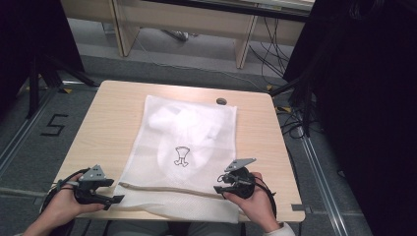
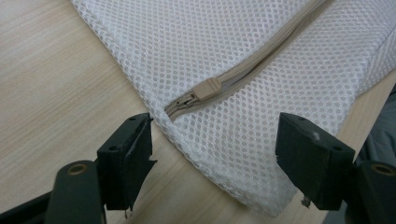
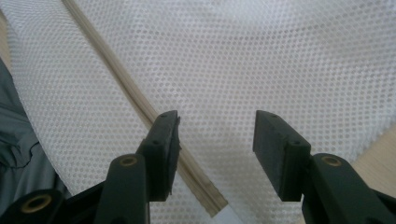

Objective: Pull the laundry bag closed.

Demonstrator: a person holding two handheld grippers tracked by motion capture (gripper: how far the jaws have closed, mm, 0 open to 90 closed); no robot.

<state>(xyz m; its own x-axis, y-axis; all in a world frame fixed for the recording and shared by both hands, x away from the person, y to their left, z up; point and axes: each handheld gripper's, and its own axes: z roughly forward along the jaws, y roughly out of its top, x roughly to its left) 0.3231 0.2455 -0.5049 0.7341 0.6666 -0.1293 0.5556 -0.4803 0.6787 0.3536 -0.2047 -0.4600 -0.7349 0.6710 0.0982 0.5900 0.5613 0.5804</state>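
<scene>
**Both tongs spread at the zipper's two ends**

The left gripper (image 2: pixel 215 154) stands spread, the zipper pull (image 2: pixel 207 88) just ahead between its jaws. The right gripper (image 3: pixel 215 140) is also spread, over the zipper (image 3: pixel 140 107) at its other end. The mesh bag (image 1: pixel 184 147) lies flat on the table (image 1: pixel 98 128), its zipped edge nearest the person.

A small dark round object (image 1: pixel 221 101) lies near the table's (image 1: pixel 98 132) far edge
</scene>
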